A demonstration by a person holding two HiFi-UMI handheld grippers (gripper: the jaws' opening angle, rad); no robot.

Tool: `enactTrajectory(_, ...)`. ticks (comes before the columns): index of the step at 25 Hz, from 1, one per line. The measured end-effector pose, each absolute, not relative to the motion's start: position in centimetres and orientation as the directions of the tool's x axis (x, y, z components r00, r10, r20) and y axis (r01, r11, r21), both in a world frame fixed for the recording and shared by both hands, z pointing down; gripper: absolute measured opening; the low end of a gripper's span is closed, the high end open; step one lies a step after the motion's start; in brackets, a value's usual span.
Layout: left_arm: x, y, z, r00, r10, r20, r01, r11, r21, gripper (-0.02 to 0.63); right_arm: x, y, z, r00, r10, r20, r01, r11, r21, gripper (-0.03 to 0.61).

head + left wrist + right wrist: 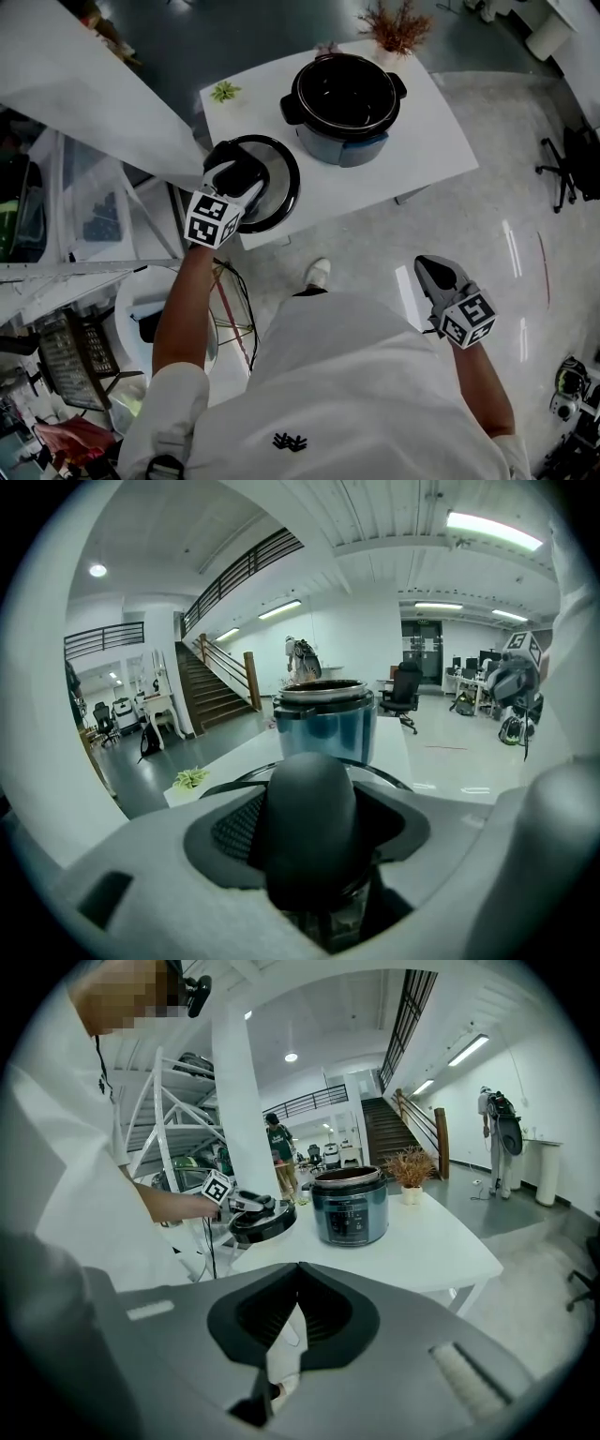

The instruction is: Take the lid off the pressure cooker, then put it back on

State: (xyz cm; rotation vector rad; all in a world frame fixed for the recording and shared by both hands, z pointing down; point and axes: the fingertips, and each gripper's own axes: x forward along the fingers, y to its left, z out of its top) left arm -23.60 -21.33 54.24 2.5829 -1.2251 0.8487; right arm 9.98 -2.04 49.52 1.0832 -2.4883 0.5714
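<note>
The blue-grey pressure cooker (347, 98) stands uncovered on the white table (422, 159), its dark inner pot showing. Its round black lid (277, 178) hangs over the table's near left corner, apart from the pot. My left gripper (234, 178) is shut on the lid's black handle (309, 827), which fills the gap between the jaws in the left gripper view, with the cooker (326, 726) straight ahead. My right gripper (436, 275) hangs low over the floor at my right side, jaws together and holding nothing. The right gripper view shows the cooker (350, 1206) and the raised lid (262, 1222).
A small green plant (225, 91) sits at the table's far left corner and a dried plant in a pot (398, 28) at its far edge. A white rack and clutter stand to my left. An office chair (567, 169) is at the right.
</note>
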Motion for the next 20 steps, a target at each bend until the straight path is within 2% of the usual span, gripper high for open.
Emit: enactTrajectory(20,-25.0,-21.7,40.9,0.575,-0.634,0.517,-0.709,-0.701,-0.072,0.284,10.9,-1.2,50.1,-0.674,-0.6,0.43,-0.728,0.638,-0.252,0.014)
